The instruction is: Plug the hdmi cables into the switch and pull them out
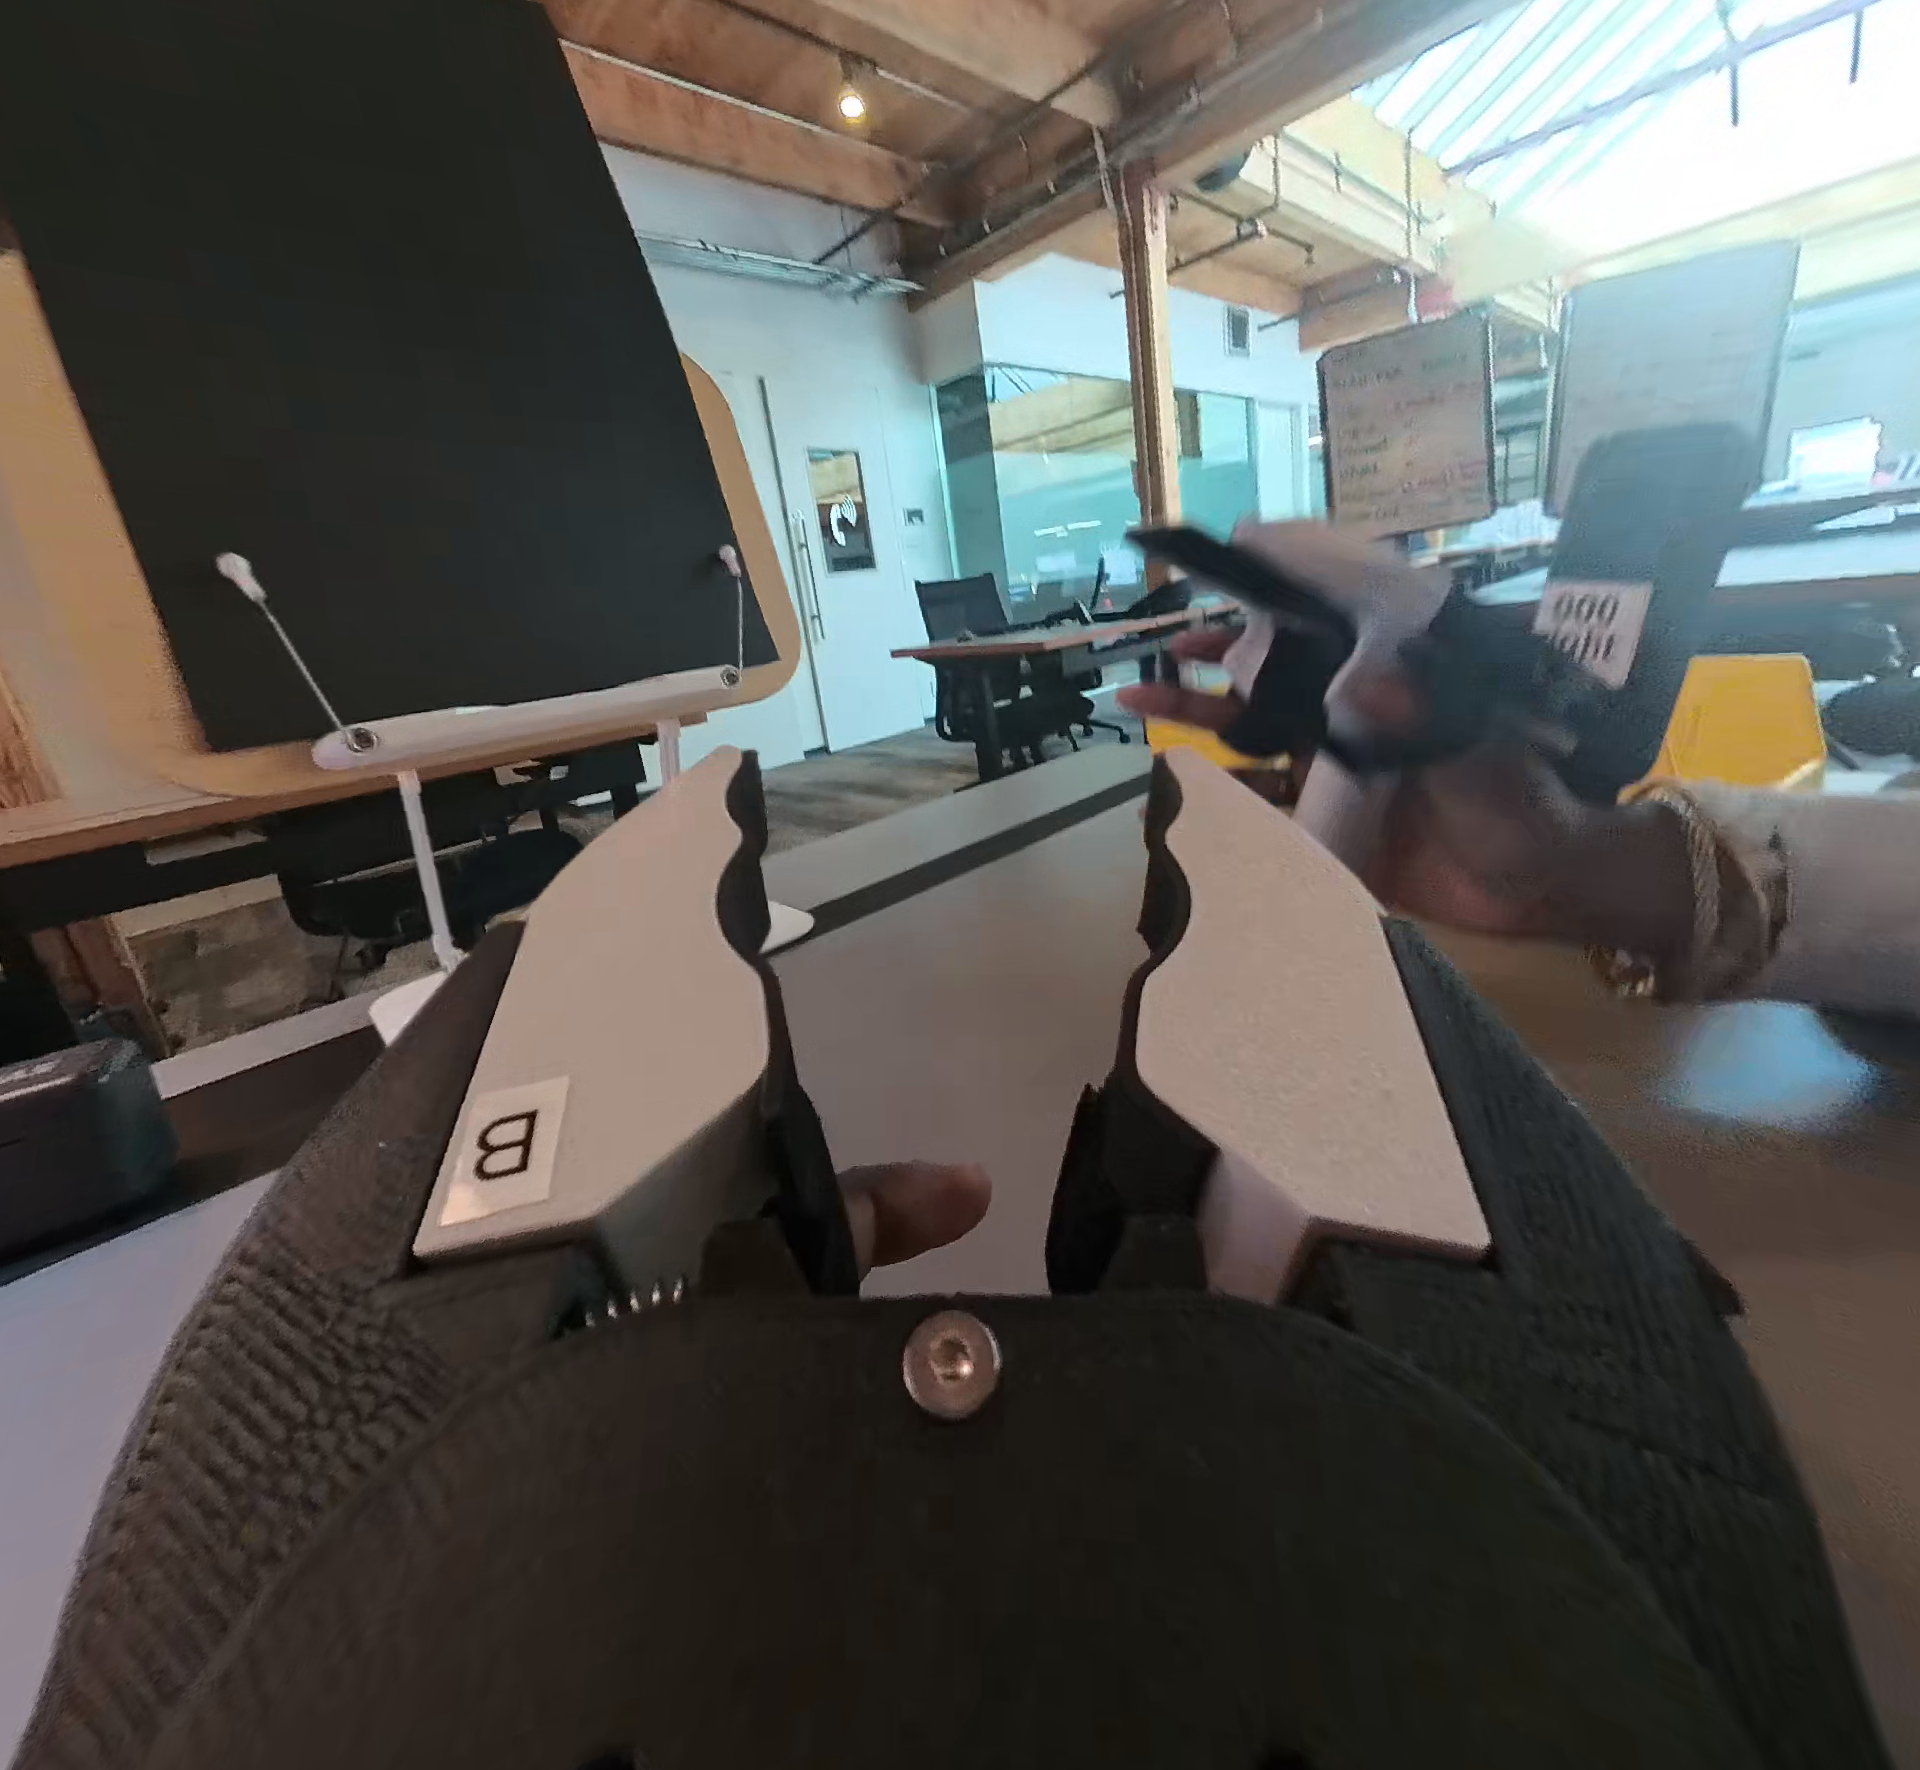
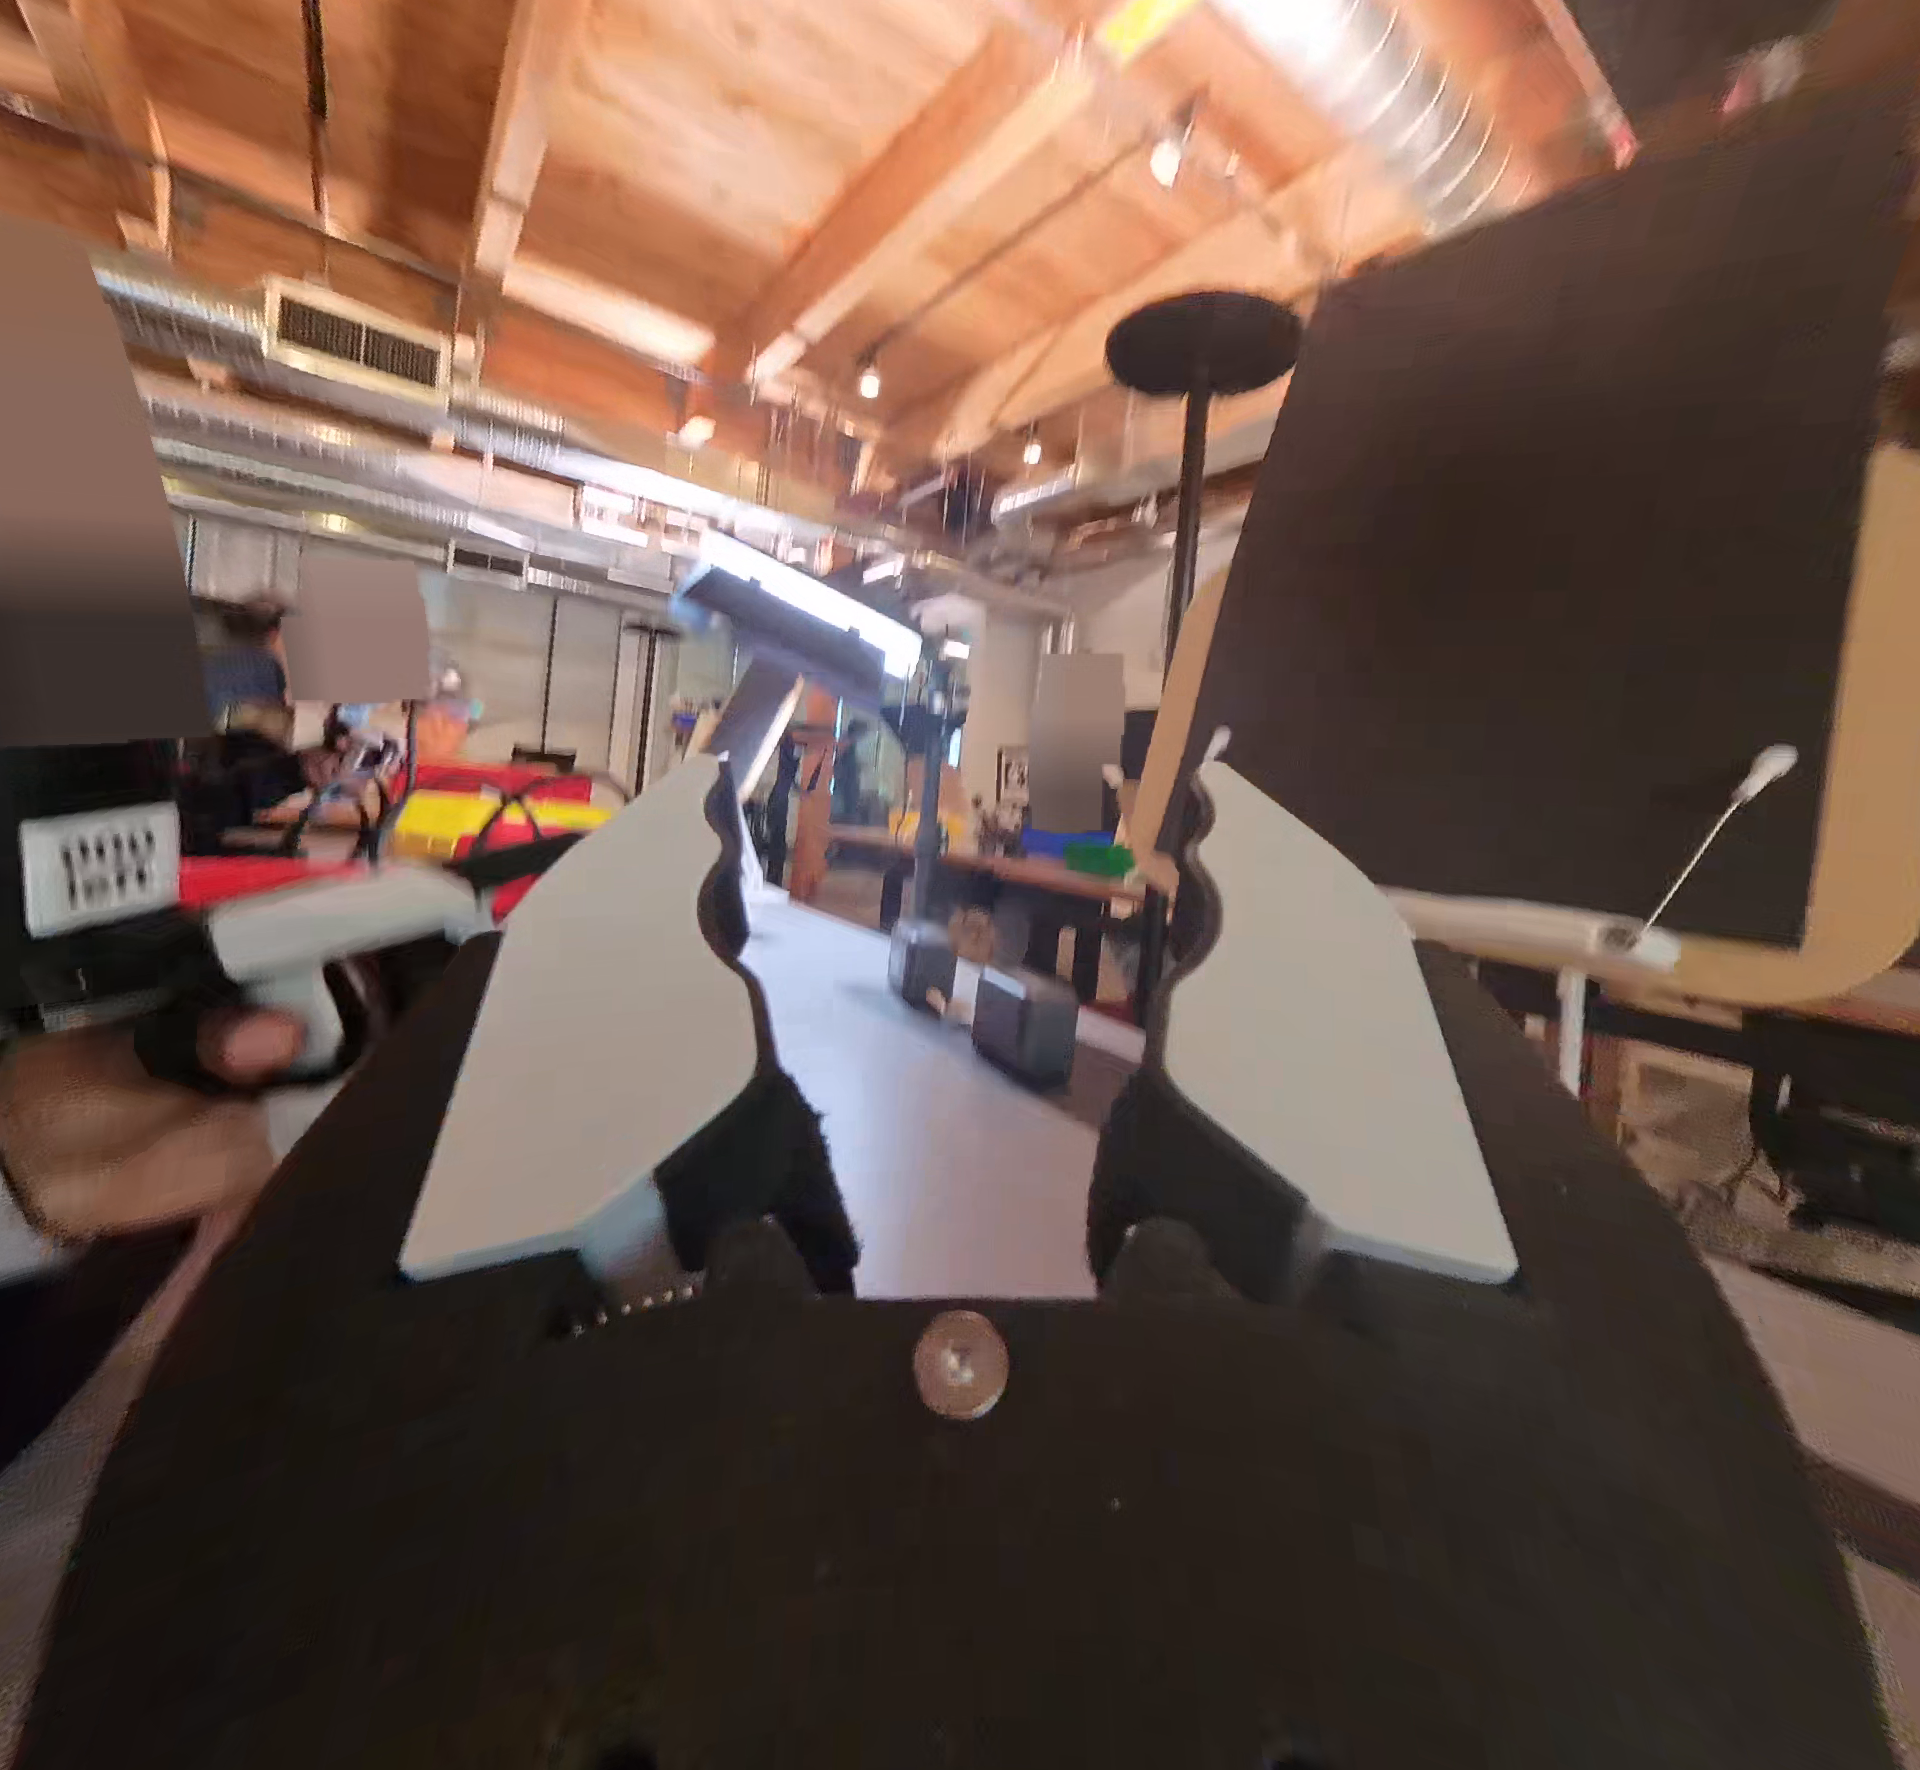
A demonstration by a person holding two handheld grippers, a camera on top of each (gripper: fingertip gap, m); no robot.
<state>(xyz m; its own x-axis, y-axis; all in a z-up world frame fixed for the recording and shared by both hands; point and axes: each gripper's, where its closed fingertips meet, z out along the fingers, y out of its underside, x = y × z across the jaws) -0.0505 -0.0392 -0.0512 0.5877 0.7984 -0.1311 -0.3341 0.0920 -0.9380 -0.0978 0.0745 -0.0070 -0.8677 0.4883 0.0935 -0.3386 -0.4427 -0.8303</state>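
No HDMI cable or switch shows in either view. My left gripper [image 1: 954, 775] is open and empty. It is held above a grey table [image 1: 935, 1045] and points out across the room. My right gripper [image 2: 961, 785] is also open and empty above the same table [image 2: 935, 1149]. In the left wrist view the right gripper is a blurred shape at the right, held by a gloved hand [image 1: 1507, 847]. In the right wrist view the left gripper's pale body [image 2: 312, 931] shows at the left edge, also blurred.
A black board on a pale wooden stand [image 1: 343, 349] rises at the table's edge; it also shows in the right wrist view [image 2: 1538, 598]. Two dark blocks [image 2: 1023, 1024] sit on the table farther off. A dark box [image 1: 62, 1128] lies at the lower left. Desks and chairs stand beyond.
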